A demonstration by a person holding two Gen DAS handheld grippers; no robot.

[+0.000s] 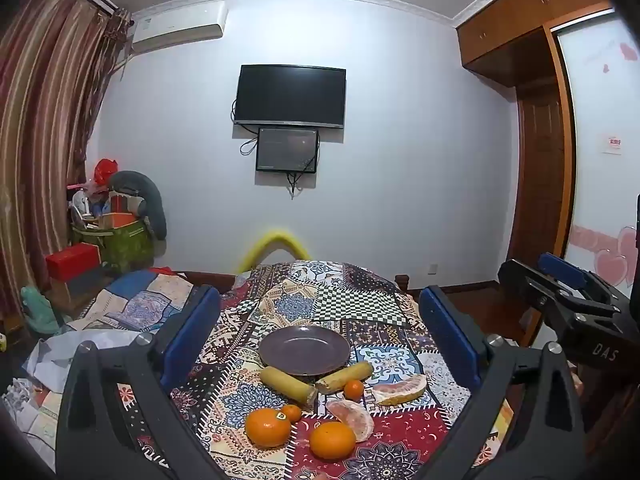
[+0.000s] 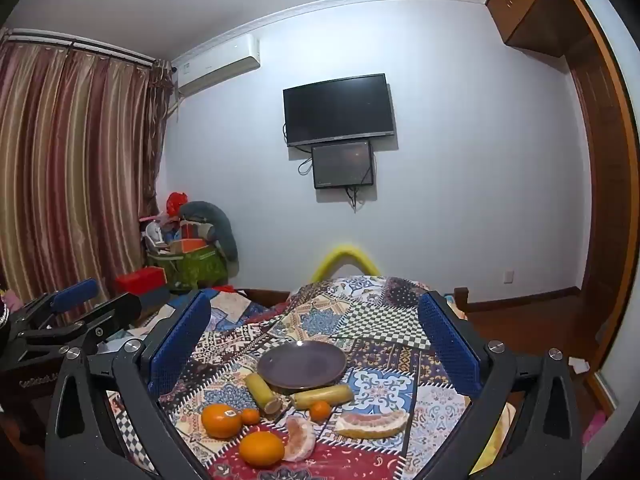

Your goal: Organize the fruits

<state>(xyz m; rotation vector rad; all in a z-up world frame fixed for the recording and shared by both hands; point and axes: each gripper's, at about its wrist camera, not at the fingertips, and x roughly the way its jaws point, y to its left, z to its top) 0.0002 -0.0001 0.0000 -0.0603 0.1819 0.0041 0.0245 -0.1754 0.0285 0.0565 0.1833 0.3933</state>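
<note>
Black grippers (image 1: 320, 336), blue-padded jaws, silver screws

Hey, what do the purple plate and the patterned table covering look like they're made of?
Purple plate: probably glazed ceramic, maybe melamine; its smooth surface throws a bright highlight at the far rim. Patchwork cloth: printed woven fabric, matte, lying in soft folds and creases.

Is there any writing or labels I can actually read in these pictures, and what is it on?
"DAS": on the right gripper, along its black body.
Sticker on the large orange: too small to read.
Red-and-white sign on the wardrobe door: blurred.
Air conditioner label: unreadable.
</note>
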